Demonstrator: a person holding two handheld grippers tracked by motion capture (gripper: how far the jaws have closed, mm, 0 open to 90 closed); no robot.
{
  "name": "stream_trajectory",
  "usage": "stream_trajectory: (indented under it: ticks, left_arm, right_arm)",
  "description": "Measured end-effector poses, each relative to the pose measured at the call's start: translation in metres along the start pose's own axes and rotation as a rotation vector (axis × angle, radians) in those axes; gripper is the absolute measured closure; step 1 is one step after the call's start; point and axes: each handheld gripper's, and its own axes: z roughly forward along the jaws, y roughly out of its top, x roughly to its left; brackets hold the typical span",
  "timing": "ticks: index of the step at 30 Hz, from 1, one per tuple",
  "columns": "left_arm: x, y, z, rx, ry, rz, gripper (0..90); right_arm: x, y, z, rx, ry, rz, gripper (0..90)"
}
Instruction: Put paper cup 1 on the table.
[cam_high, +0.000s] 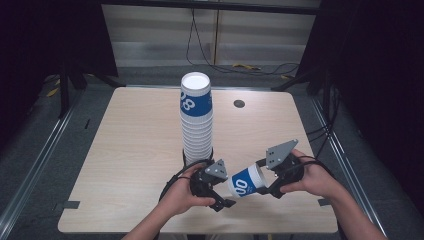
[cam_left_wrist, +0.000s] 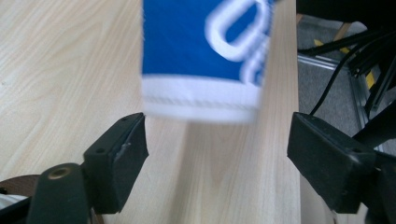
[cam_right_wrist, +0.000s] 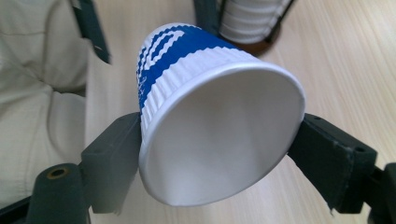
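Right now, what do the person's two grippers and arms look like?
Both the left gripper and the right gripper are black, each topped by a grey three-cornered plate with small holes. Black cables loop from them. The fingers are blocky black pads. The forearms are bare, without sleeves.

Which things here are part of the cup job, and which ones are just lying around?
Part of the job:
- blue and white paper cup, clamped at its rim in the right gripper
- tall stack of cups
- left gripper, jaws open beside the cup's base

Just lying about:
- dark round spot on the table
- cables on the floor
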Motion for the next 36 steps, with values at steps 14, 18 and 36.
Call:
stream_trajectory:
  ticks: [14,18,36]
  left_arm:
    - [-0.003,-0.008,0.001,0.027,-0.012,-0.026,17.7]
    - [-0.002,-0.011,0.0,0.036,-0.012,-0.025,17.2]
    - [-0.001,-0.02,-0.005,0.037,0.002,-0.038,16.7]
  right_arm:
    - [-0.021,-0.006,0.004,0.193,-0.207,0.247,17.5]
    - [-0.027,-0.004,0.007,0.231,-0.224,0.295,16.8]
    - [-0.049,0.01,0.027,0.348,-0.249,0.364,15.5]
